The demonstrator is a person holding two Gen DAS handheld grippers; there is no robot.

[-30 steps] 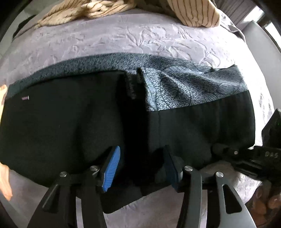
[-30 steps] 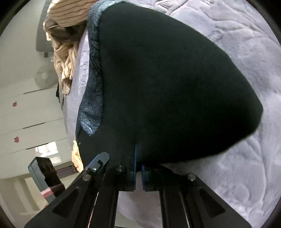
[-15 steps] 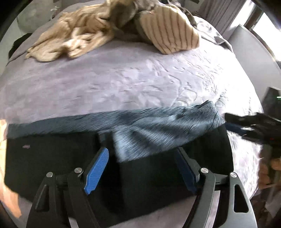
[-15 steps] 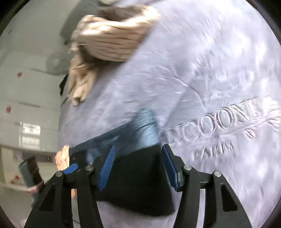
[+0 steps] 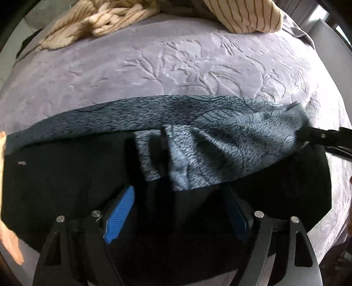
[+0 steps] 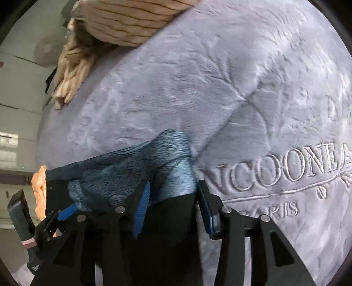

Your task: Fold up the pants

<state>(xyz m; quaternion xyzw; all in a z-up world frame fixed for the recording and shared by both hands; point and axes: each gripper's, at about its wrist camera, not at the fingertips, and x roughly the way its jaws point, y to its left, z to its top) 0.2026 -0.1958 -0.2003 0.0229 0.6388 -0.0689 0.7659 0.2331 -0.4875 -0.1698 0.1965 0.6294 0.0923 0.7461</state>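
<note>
I have the pants (image 5: 66, 187) lying folded across the lilac embossed blanket (image 5: 176, 72), black fabric towards me and the blue-grey patterned lining (image 5: 220, 136) turned up along the far edge. My left gripper (image 5: 179, 211) hangs over the black cloth with its jaws opening and the blue pads (image 5: 120, 214) clear of the fabric. My right gripper (image 6: 173, 204) straddles the lining's corner, its jaws closing without yet pinching; striped beige clothes (image 5: 105, 15) sit piled well beyond.
</note>
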